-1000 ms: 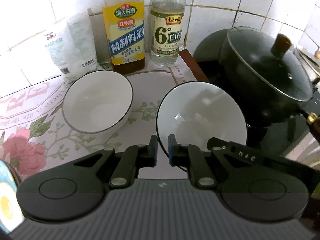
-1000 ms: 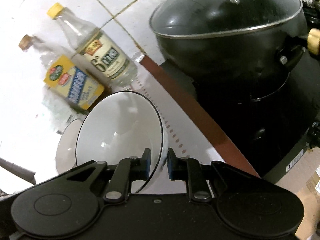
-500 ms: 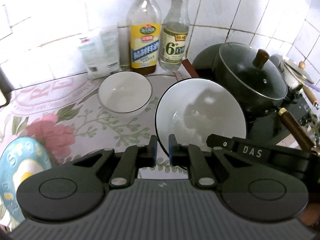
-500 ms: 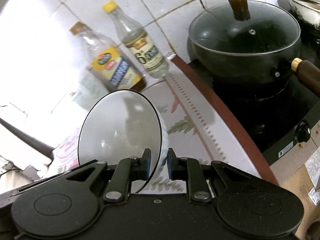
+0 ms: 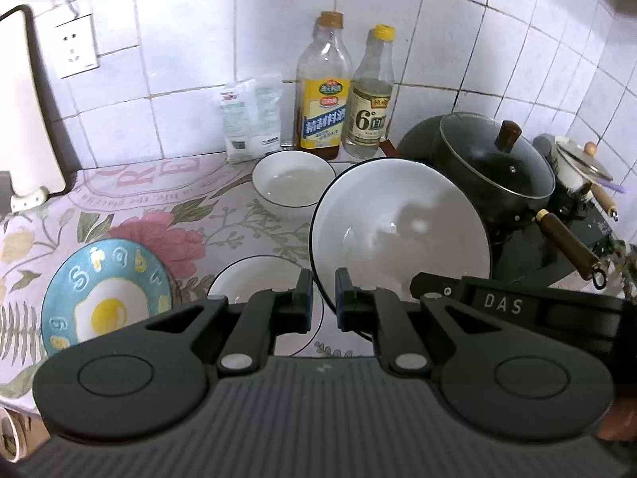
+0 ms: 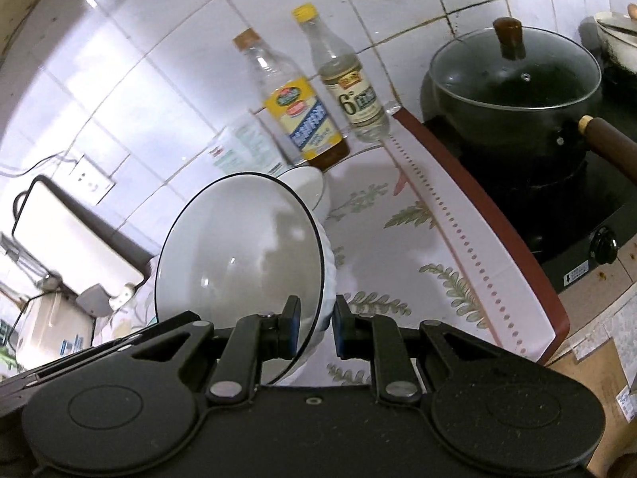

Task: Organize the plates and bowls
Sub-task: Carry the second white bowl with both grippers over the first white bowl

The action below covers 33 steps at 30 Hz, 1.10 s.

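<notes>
Two grippers above a kitchen counter spread with a floral tablecloth (image 5: pixel 167 215). Right gripper (image 6: pixel 316 318) clamped on the near rim of a large white bowl (image 6: pixel 239 255), one blue pad inside the bowl and the other against its ribbed outer wall, jaws nearly together with only the wall between them. Bowl white with a thin black rim, tipped steeply on edge, open face turned toward the left gripper, held clear of the cloth.

Left gripper (image 5: pixel 323 298) with jaws drawn in to a narrow slit. Large bowl's black rim visible through that slit; from the left wrist view, not clear whether the pads touch it.

On the cloth, a small white bowl (image 5: pixel 292 183) with the same black rim, upright, just in front of the bottles and beside the held bowl. Nearer, partly hidden under the left gripper's fingers, another black-rimmed white dish (image 5: pixel 254 279). To its left, a blue plate (image 5: pixel 105 298) printed with a fried egg and pale lettering, flat on the cloth.

Against the tiled wall, a yellow-labelled cooking wine bottle (image 5: pixel 322 119), a clear vinegar bottle (image 5: pixel 370 119) with a yellow cap, and a white packet (image 5: pixel 253 115). At right, on the stove, a black pot (image 5: pixel 493 167) under a glass lid.
</notes>
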Motion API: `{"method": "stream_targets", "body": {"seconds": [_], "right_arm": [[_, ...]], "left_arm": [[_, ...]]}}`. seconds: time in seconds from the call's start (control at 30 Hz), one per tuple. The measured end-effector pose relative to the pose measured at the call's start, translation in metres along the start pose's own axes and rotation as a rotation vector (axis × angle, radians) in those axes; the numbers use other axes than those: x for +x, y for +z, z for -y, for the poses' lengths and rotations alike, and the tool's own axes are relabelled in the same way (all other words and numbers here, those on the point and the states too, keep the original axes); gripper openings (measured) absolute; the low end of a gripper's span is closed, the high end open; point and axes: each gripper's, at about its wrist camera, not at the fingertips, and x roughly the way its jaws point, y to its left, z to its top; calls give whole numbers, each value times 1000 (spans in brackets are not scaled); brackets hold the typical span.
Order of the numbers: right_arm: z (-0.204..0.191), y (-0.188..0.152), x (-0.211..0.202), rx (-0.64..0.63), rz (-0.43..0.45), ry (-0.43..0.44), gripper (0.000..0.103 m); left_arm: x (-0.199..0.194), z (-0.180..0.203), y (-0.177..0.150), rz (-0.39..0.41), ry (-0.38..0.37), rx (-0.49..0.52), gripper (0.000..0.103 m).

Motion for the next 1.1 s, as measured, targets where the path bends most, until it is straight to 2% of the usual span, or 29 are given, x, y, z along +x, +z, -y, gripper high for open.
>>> {"method": "stream_targets", "body": {"seconds": [0.27,0.37,0.73,1.1], "right_arm": [[-23,-19,-5,-68,-18,1,21],[-30,-28,-5,-92,-17,-13,21],[-49,-48,22,-153,-65,-47,21],[-62,-56,50,-254,-72,-67,22]], "left_arm": [[-16,-20,-24,17,11,-75,9],[-13,-28,-33,2,16,-113,9],[1,-52,-45,-23,62,-156,9],[22,-85,-58,-11,6,-273,10]]}}
